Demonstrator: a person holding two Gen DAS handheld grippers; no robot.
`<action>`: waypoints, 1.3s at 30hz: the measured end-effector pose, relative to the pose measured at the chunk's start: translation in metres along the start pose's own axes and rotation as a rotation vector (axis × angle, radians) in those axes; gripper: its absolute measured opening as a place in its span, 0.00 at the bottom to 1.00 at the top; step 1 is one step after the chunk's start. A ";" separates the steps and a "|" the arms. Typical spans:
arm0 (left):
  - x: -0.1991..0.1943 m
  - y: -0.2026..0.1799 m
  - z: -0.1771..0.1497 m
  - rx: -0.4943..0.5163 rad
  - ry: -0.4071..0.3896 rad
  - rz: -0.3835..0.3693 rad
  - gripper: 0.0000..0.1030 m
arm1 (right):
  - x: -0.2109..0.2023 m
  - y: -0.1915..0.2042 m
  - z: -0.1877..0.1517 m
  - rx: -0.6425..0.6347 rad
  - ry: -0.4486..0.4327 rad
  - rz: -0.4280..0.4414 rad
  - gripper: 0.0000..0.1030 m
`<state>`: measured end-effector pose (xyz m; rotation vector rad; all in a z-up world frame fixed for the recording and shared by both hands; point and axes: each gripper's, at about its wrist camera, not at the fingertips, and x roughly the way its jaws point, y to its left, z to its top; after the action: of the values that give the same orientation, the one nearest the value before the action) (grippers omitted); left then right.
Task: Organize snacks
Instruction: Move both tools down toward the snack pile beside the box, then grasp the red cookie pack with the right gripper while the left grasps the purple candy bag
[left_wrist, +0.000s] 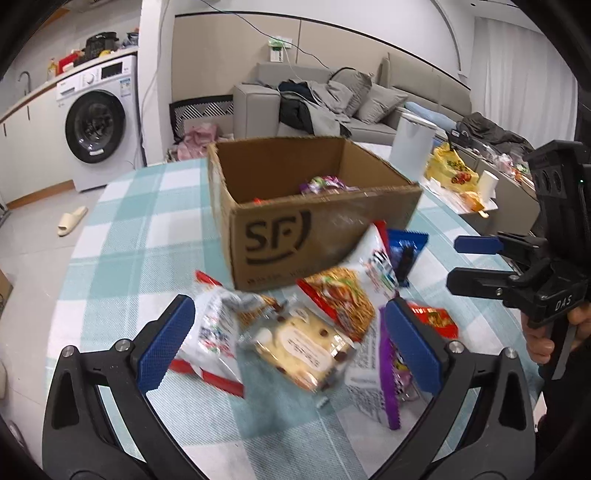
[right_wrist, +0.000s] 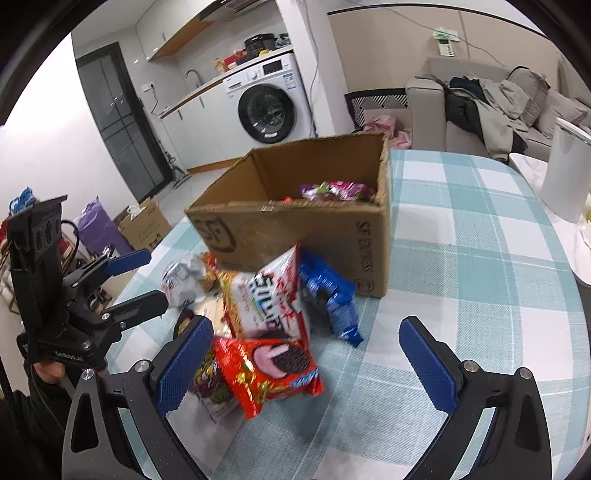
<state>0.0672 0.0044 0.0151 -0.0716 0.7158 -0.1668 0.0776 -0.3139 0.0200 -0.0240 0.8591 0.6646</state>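
the left gripper (left_wrist: 291, 341) hangs with its blue fingers spread wide and gripping nothing, above a clear-wrapped pastry (left_wrist: 303, 349) in the snack pile on the checked tablecloth (left_wrist: 147, 229), just in front of the open cardboard box (left_wrist: 325, 236). the right gripper (right_wrist: 306, 365) is just as wide and empty, over a red cookie packet (right_wrist: 271, 373) with a white-and-red bag (right_wrist: 266, 295) and a blue packet (right_wrist: 332, 295) leaning by the box wall. inside the box lies a purple-wrapped snack (right_wrist: 338, 190).
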 end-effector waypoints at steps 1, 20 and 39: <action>0.001 -0.002 -0.003 0.002 0.007 -0.007 1.00 | 0.001 0.001 -0.002 -0.003 0.006 0.000 1.00; 0.021 -0.041 -0.027 0.101 0.116 -0.090 0.99 | 0.029 0.007 -0.021 -0.056 0.124 -0.003 1.00; 0.046 -0.045 -0.040 0.087 0.182 -0.134 0.71 | 0.045 -0.003 -0.024 -0.012 0.155 0.101 0.84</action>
<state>0.0690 -0.0482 -0.0393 -0.0213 0.8848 -0.3356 0.0834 -0.2988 -0.0285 -0.0438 1.0099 0.7701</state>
